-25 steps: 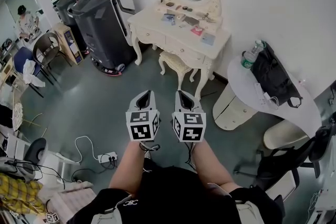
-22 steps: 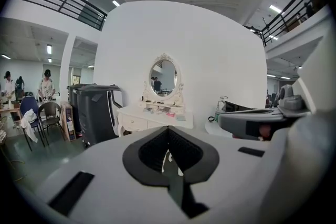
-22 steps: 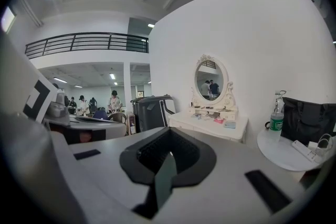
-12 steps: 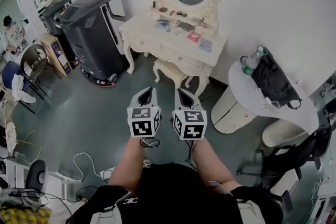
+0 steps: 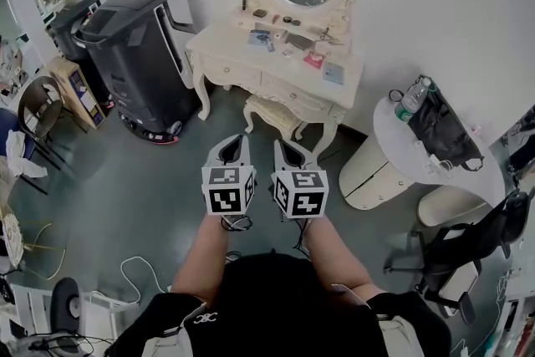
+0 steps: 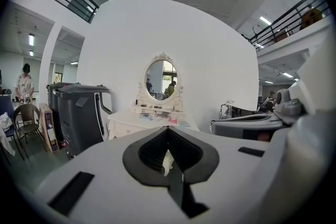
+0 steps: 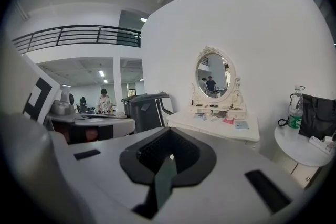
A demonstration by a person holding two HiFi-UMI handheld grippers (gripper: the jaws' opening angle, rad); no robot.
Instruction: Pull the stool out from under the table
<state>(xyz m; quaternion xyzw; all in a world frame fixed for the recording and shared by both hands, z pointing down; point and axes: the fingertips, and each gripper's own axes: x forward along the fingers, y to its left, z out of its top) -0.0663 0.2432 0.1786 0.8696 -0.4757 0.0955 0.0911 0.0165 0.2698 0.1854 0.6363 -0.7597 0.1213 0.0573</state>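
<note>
Task not begun: the stool (image 5: 269, 114) sits tucked under the dressing table (image 5: 232, 43) at 12 o'clock; left gripper (image 5: 235, 143) and right gripper (image 5: 286, 148) hover short of it, jaws together, empty.

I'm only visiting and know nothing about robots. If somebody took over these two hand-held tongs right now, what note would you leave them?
Left tongs: shut, empty, held in the air short of the furniture.
Right tongs: shut, empty, beside the left.
The cream cushioned stool with carved legs sits tucked partly under the cream carved dressing table, straight ahead of both tongs.
Done: nothing yet; the stool is untouched.
Left: step closer, open the tongs, grip the stool and pull it clear of the table.
</note>
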